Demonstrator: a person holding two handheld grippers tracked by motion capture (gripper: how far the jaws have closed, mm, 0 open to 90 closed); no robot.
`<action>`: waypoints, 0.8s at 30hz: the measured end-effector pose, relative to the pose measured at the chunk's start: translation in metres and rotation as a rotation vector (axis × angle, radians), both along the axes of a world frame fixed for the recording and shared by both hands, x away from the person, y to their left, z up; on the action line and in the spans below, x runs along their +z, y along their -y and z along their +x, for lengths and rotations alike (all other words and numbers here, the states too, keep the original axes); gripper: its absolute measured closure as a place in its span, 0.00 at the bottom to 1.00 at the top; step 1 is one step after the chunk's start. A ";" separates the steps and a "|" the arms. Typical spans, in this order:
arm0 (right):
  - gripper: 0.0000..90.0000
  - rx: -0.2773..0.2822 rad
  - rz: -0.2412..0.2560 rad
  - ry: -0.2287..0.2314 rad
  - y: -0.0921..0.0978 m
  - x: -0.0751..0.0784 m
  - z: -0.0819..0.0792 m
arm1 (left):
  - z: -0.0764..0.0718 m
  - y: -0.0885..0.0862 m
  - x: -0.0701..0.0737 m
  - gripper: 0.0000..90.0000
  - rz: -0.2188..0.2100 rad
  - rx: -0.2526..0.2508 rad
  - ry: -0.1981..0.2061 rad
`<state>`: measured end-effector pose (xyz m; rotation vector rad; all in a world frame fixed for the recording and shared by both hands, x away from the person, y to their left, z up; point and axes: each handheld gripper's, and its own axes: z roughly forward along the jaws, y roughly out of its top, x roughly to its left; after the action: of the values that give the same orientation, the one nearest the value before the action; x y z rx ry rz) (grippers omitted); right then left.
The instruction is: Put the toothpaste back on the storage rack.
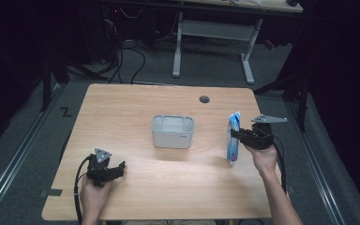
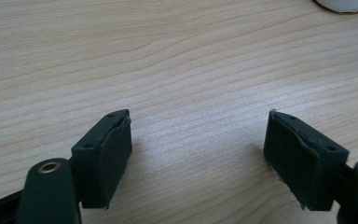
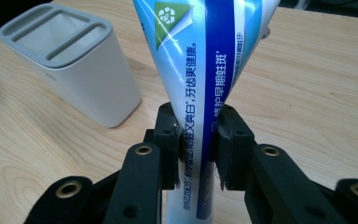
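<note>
**Toothpaste tube held upright at the table's right side**

The right gripper point(image 1: 236, 134) was clamped on a blue-and-white toothpaste tube point(image 1: 233, 138), its two black jaws pressed against the tube's lower body. In the high view the tube stood roughly upright, its flat crimped end uppermost and its lower end down near the wooden table point(image 1: 136, 101), close to the right edge. From the right gripper view the tube point(image 3: 205, 84) widened upward from the jaws, showing a green recycling mark and lines of printed characters along a dark blue stripe (the cap end fell below the picture's bottom edge, so whether it touched the tabletop could not be told).

A pale grey holder point(image 1: 172, 131) with slotted openings in its top stood near the middle of the table, to the left of the tube and apart from it. In the right gripper view the holder point(image 3: 81, 70) sat upright beyond and to the left of the jaws, with bare wood between it and the tube.

The left gripper point(image 1: 117, 169) rested low over the near left part of the table, well apart from the holder, with the person's hand point(image 1: 93, 190) wrapped around its body. Its jaws stood wide apart with nothing between them; the left gripper view showed plain wood grain in the gap point(image 2: 198, 158) and a sliver of something white at the top right corner.
</note>
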<state>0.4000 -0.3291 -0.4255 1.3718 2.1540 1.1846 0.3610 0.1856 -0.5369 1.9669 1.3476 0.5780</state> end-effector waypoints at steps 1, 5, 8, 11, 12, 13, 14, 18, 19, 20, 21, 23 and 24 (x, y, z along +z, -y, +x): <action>0.81 0.007 0.003 0.003 -0.001 0.000 -0.001 | 0.000 0.000 0.000 0.26 -0.001 0.000 0.000; 0.82 0.028 0.003 0.017 -0.007 0.001 -0.004 | 0.000 0.000 0.000 0.26 0.000 0.001 0.000; 0.82 0.040 0.011 0.021 -0.011 0.003 -0.006 | 0.000 0.000 0.000 0.26 0.000 0.001 0.000; 0.82 0.061 0.011 0.035 -0.016 0.004 -0.009 | 0.000 0.000 0.000 0.26 0.001 0.001 0.000; 0.82 0.068 0.011 0.036 -0.018 0.005 -0.009 | 0.000 0.000 0.000 0.26 0.001 0.002 0.001; 0.82 0.076 0.009 0.041 -0.019 0.006 -0.010 | 0.000 0.000 0.000 0.26 0.001 0.001 0.000; 0.82 0.080 0.010 0.043 -0.021 0.006 -0.010 | 0.000 0.000 0.000 0.26 0.001 0.001 0.000; 0.82 0.099 0.024 0.052 -0.027 0.010 -0.011 | 0.000 0.000 0.000 0.26 0.001 0.001 0.000; 0.82 0.105 0.025 0.058 -0.028 0.011 -0.011 | 0.000 0.000 0.000 0.26 0.000 0.001 0.000; 0.82 0.109 0.026 0.063 -0.030 0.012 -0.012 | 0.000 0.000 0.000 0.26 0.000 0.001 0.000; 0.82 0.116 0.027 0.067 -0.032 0.013 -0.012 | 0.000 0.000 0.000 0.26 0.001 0.002 0.001; 0.82 0.129 0.037 0.065 -0.035 0.016 -0.013 | 0.000 0.000 0.000 0.26 0.000 0.001 0.000; 0.82 0.139 0.042 0.070 -0.036 0.017 -0.013 | 0.000 0.000 0.000 0.26 0.000 0.001 0.000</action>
<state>0.3875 -0.2927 -0.4087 1.1947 2.2178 1.3156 0.3610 0.1855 -0.5369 1.9667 1.3490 0.5786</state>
